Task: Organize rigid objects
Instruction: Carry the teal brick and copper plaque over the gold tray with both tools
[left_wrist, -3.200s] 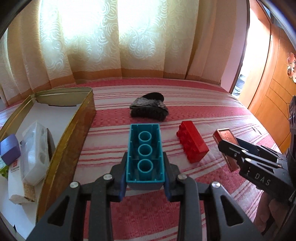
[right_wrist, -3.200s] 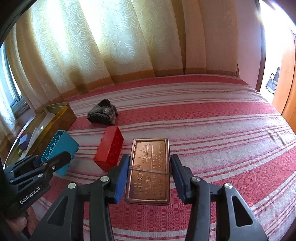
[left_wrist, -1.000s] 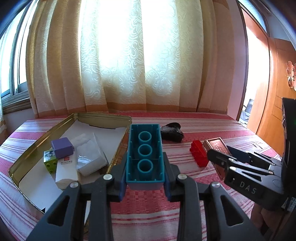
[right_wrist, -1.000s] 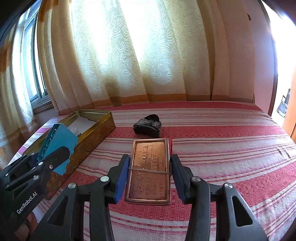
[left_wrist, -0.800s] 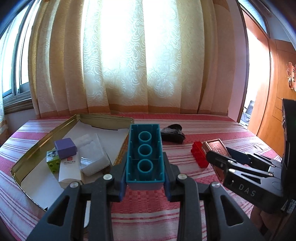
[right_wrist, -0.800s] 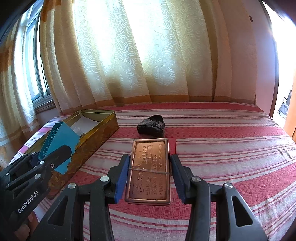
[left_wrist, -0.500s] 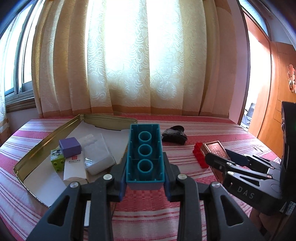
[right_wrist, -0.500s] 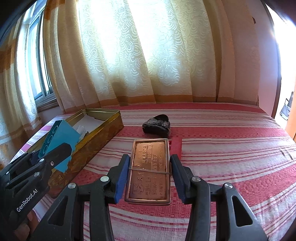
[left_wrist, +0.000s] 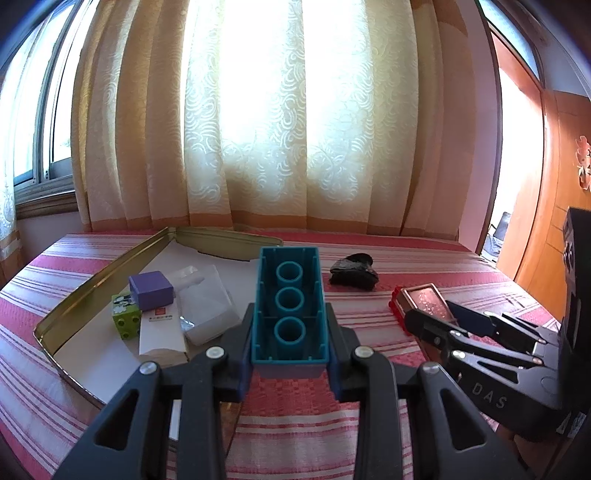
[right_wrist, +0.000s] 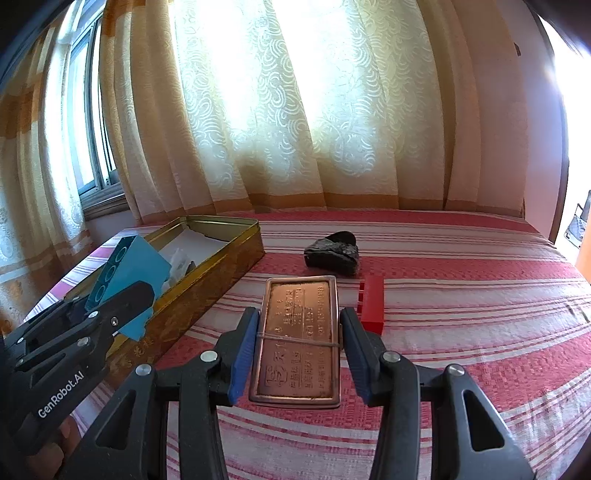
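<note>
Striped woven bedspread (right_wrist: 461, 295); left claw (left_wrist: 290, 332) clamps hollow teal plastic brick (left_wrist: 289, 310), right claw (right_wrist: 298, 343) clamps embossed copper tin (right_wrist: 297, 336).

- Teal building brick (left_wrist: 289, 310) is sitting dead centre in the left wrist view, hollow underside facing the camera, three round tubes showing, pinched between blue pads.
- Copper-coloured metal plate (right_wrist: 298, 336) with embossed characters and a thin band across it is lying lengthwise at lower centre of the right wrist view, gripped on both long edges.
- Red brick (right_wrist: 371, 302) is resting on the striped cover just right of the plate.
- Dark lumpy object (right_wrist: 332, 254) is lying further back, centre frame.
- Gold tin (right_wrist: 207, 291) is sitting open at left.
</note>
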